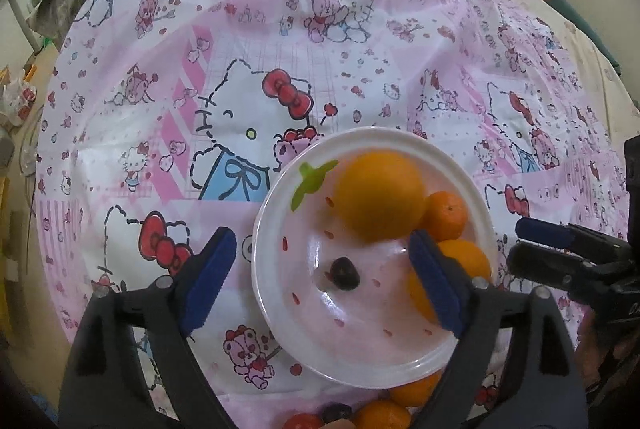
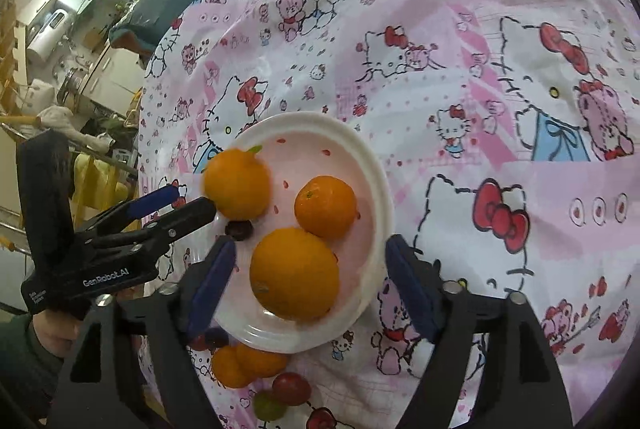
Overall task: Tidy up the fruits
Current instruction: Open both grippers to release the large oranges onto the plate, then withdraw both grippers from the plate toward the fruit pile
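**Both grippers spread wide over the fruit bowl**

In the left wrist view, the left gripper [image 1: 320, 277] stands open, nothing pressed by its blue pads. The white bowl [image 1: 280, 313] sits between the fingers, its left rim inside the left finger. A dark grape [image 1: 343, 272] lies in the gap between the pads. The large orange [image 1: 378, 195] sits at 12 o'clock in the bowl, beyond the fingertips, with a mandarin [image 1: 447, 215] touching it at 2 o'clock. The right finger [image 1: 436, 285] covers part of a second orange [image 1: 466, 261].

In the right wrist view, the right gripper [image 2: 310, 287] is also open, straddling that second orange without touching it. The left gripper enters from 9 o'clock.

Loose oranges [image 2: 248, 365] and grapes [image 2: 290, 389] lie on the cartoon-print pink tablecloth [image 2: 460, 49] at 6 o'clock, just outside the bowl.
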`<state>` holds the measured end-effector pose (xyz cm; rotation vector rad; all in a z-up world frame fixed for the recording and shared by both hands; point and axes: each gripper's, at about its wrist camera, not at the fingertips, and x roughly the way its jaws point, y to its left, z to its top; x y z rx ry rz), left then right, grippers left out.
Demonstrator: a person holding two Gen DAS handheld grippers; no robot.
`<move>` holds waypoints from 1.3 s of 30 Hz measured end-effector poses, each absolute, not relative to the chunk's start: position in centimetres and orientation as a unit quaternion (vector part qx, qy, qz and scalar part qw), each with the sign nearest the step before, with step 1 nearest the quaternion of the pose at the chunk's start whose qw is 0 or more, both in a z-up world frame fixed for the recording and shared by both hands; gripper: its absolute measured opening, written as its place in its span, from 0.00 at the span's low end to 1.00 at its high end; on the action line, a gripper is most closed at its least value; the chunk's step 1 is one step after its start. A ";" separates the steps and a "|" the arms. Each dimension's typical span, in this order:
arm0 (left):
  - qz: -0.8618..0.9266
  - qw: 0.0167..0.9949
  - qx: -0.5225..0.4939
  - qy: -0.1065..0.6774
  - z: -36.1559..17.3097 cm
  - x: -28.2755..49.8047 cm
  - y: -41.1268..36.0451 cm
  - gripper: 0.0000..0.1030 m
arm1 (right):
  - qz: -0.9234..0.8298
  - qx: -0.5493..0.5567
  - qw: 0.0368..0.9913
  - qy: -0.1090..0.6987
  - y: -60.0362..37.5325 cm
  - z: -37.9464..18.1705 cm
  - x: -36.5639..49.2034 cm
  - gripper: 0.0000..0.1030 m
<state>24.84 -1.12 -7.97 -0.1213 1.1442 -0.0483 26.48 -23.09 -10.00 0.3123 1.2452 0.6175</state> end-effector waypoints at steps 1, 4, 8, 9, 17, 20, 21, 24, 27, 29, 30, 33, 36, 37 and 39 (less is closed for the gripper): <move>-0.022 0.839 -0.057 0.540 -7.9 24.8 -1.1 0.84 | 0.282 0.144 0.759 0.569 -23.2 -9.8 26.3 0.82; -0.022 0.842 -0.059 0.535 -7.5 24.4 -1.0 0.84 | 0.280 0.146 0.762 0.565 -23.4 -9.5 26.1 0.84; -0.021 0.847 -0.061 0.528 -6.9 23.7 -0.9 0.84 | 0.276 0.144 0.768 0.559 -23.6 -8.9 25.6 0.85; -0.021 0.849 -0.063 0.525 -6.6 23.4 -0.8 0.84 | 0.276 0.144 0.769 0.559 -23.6 -8.7 25.4 0.85; -0.013 0.867 -0.054 0.494 -4.3 20.8 -0.5 0.84 | 0.271 0.133 0.784 0.543 -24.2 -7.0 23.3 0.85; -0.018 0.871 -0.051 0.488 -3.6 19.7 -0.5 0.84 | 0.271 0.135 0.787 0.538 -24.6 -6.3 21.9 0.85; -0.020 0.872 -0.049 0.487 -3.4 19.1 -0.5 0.84 | 0.271 0.135 0.788 0.536 -24.7 -6.1 21.5 0.85; -0.026 0.876 -0.042 0.480 -2.9 17.8 -0.7 0.84 | 0.269 0.136 0.793 0.530 -25.1 -5.4 20.1 0.85; -0.025 0.880 -0.037 0.472 -2.5 16.5 -0.7 0.84 | 0.263 0.138 0.798 0.525 -25.6 -4.9 18.9 0.85; -0.017 0.881 -0.023 0.473 -2.4 15.6 -0.8 0.84 | 0.251 0.127 0.807 0.519 -25.9 -4.5 18.1 0.85; -0.013 0.881 -0.021 0.473 -2.4 15.2 -0.8 0.84 | 0.247 0.124 0.811 0.516 -26.0 -4.3 17.7 0.85; -0.007 0.878 -0.031 0.477 -2.5 14.2 -0.6 0.90 | 0.244 0.127 0.816 0.507 -26.4 -3.7 16.5 0.85; -0.002 0.877 -0.042 0.479 -2.6 13.2 -0.5 0.90 | 0.238 0.131 0.820 0.503 -26.9 -3.5 15.4 0.85; -0.002 0.876 -0.044 0.480 -2.6 12.9 -0.4 0.90 | 0.237 0.133 0.820 0.503 -27.1 -3.5 15.0 0.85; 0.000 0.876 -0.048 0.480 -2.5 12.3 -0.3 0.90 | 0.233 0.138 0.821 0.502 -27.4 -3.5 14.3 0.85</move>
